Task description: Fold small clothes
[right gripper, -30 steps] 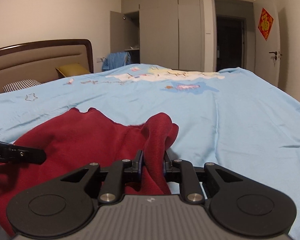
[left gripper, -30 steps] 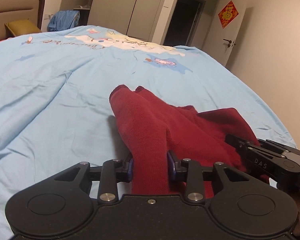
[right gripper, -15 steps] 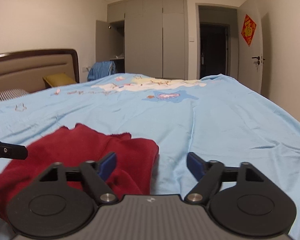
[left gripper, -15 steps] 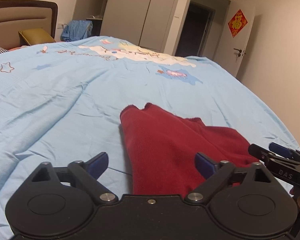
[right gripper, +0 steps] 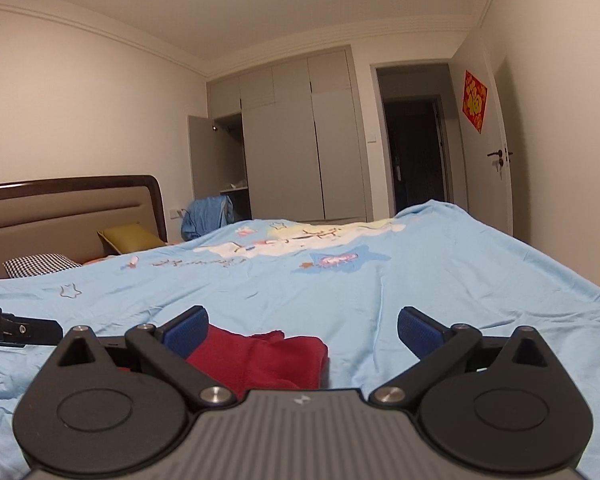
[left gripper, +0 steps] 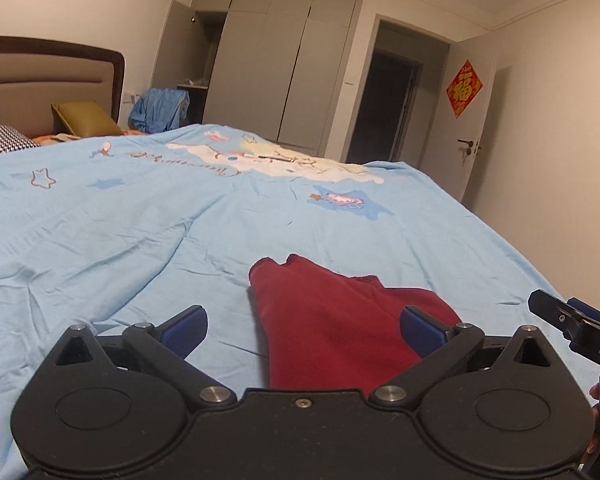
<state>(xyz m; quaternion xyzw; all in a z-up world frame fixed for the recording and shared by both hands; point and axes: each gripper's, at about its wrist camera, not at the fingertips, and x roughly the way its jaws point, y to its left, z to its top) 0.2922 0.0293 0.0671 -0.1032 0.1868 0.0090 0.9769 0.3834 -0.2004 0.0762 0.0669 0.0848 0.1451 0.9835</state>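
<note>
Red knit garment point(left gripper: 340, 320), folded into a compact bundle, lies on the light blue duvet point(left gripper: 140, 232) near the foot-side edge of the bed, its far corner showing two small peaks of cloth. Nothing grips it. The left gripper point(left gripper: 302, 326) hangs just above its near end with both blue-padded fingers point(left gripper: 184, 328) spread wide, one to each side of the bundle and clear of the fabric. The right gripper point(right gripper: 302, 328) is likewise wide apart; from its camera the red cloth point(right gripper: 260, 360) sits low and left of centre, running behind the left blue pad, while the right pad stands over bare duvet. Each tool shows at the edge of the other's view: the right one's black tip at the far right of the left camera, with a bit of a person's hand point(left gripper: 596, 400) below it, and the left one's black finger at the far left of the right camera. The duvet carries a cartoon print point(left gripper: 276, 160) of white, yellow and blue patches toward its middle and is lightly creased. Beyond it stand a padded headboard point(right gripper: 68, 208) with a mustard cushion point(right gripper: 130, 238) and a checked pillow point(right gripper: 40, 264), grey wardrobe doors point(right gripper: 300, 152), a blue garment point(right gripper: 206, 216) draped by the open wardrobe, and a white door bearing a red paper ornament point(right gripper: 475, 100).
</note>
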